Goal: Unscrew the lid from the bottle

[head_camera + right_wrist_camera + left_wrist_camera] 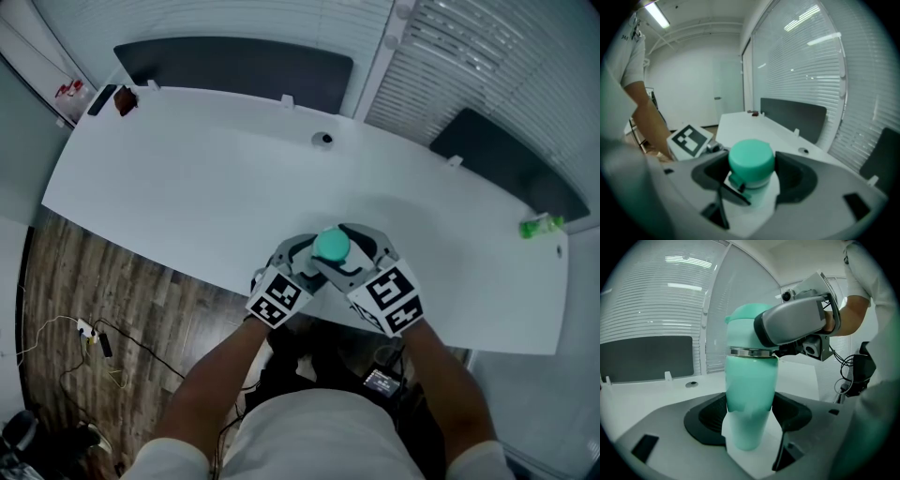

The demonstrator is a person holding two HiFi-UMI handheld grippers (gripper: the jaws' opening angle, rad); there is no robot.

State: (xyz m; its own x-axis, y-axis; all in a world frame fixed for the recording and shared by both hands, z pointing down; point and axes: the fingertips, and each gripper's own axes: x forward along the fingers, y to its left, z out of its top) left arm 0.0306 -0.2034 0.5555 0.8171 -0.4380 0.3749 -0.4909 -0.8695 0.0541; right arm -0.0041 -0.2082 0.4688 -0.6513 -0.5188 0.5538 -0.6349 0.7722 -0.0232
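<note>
A mint-green bottle (751, 394) stands upright over the white table's (206, 187) front edge, and my left gripper (750, 417) is shut on its lower body. Its round green lid (751, 161) sits above a metal ring (750, 352). My right gripper (752, 174) is shut on that lid from the side; the right gripper (792, 326) also shows in the left gripper view, across the bottle's top. From the head view I see the lid (331, 246) between the left gripper (302, 261) and the right gripper (359, 251), both held close to the person's body.
A small green object (541, 225) lies at the table's right end, and a dark item (125, 100) at its far left corner. A cable hole (322, 140) is near the back edge. Dark chair backs (234, 66) stand behind. Cables (94, 337) lie on the wooden floor.
</note>
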